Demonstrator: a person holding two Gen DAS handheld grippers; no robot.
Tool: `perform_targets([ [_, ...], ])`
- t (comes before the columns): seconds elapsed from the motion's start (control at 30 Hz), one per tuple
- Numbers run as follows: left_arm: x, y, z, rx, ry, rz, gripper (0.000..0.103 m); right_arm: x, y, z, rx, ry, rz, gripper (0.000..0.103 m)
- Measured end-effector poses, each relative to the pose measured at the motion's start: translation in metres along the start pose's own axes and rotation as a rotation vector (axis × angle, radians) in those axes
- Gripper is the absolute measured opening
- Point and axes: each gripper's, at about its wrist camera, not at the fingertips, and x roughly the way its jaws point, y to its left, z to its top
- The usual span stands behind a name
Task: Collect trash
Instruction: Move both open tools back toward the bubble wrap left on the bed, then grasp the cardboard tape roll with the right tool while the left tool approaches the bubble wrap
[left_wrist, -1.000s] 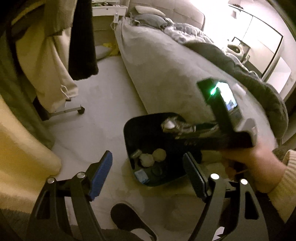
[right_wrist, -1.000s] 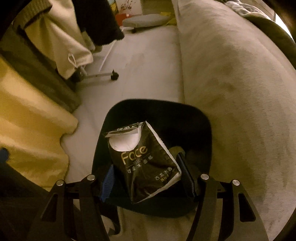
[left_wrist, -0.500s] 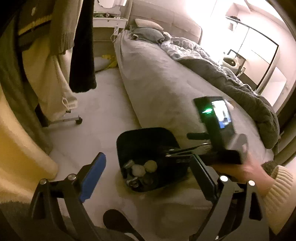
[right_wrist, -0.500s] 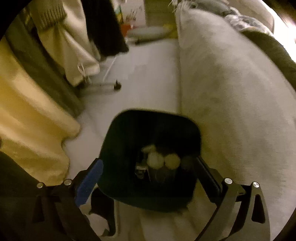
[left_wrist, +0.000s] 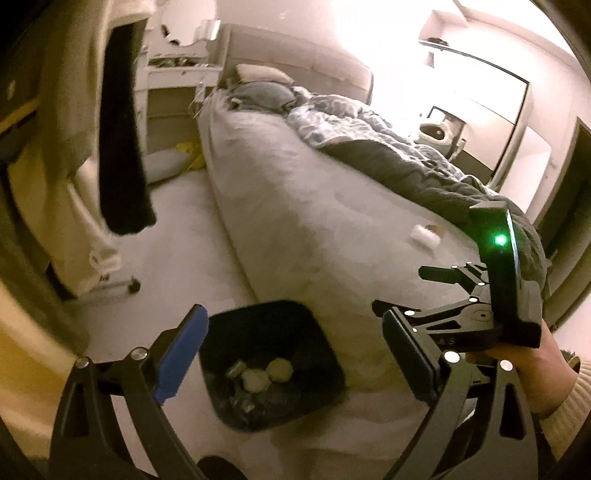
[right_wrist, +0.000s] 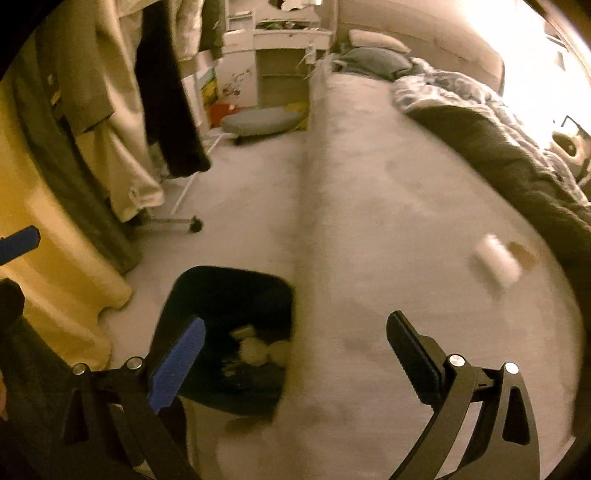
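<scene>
Both your grippers are spread wide with nothing in them: left gripper (left_wrist: 295, 354), right gripper (right_wrist: 295, 354). The black squarish trash bin (left_wrist: 314, 332) sits on the floor against the bed (left_wrist: 314, 206), crumpled wads (left_wrist: 258, 378) inside. Only the left view shows your right hand (left_wrist: 532, 369). A blurry white thing (right_wrist: 496, 260) lies on the fuzzy cover.
</scene>
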Motion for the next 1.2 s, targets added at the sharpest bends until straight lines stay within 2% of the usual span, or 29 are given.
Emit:
perform_targets([
  [0.23,0.026,-0.031,0.023,0.092,-0.026,-0.025,0.097,-0.018,-0.047,0.009,0.073,-0.059,-0.032,0.099],
  [0.33,0.041,-0.043,0.028,0.131,-0.029,-0.013,0.097,-0.018,-0.068,0.014,0.083,-0.062,-0.099,0.099],
  [0.7,0.105,-0.073,0.062,0.214,-0.034,-0.048,0.097,-0.010,-0.146,0.031,0.213,-0.095,-0.140,0.099],
  [0.87,0.132,-0.073,0.077,0.196,-0.033,-0.062,0.097,-0.007,-0.181,0.037,0.300,-0.109,-0.122,0.099],
  [1.0,0.155,-0.078,0.085,0.222,-0.027,-0.068,0.097,0.001,-0.202,0.040,0.369,-0.098,-0.082,0.099],
  [1.13,0.174,-0.092,0.086,0.262,-0.001,-0.110,0.097,0.012,-0.213,0.039,0.378,-0.060,-0.104,0.099],
  [1.2,0.185,-0.100,0.086,0.258,0.029,-0.157,0.097,0.020,-0.220,0.036,0.400,-0.044,-0.098,0.099],
])
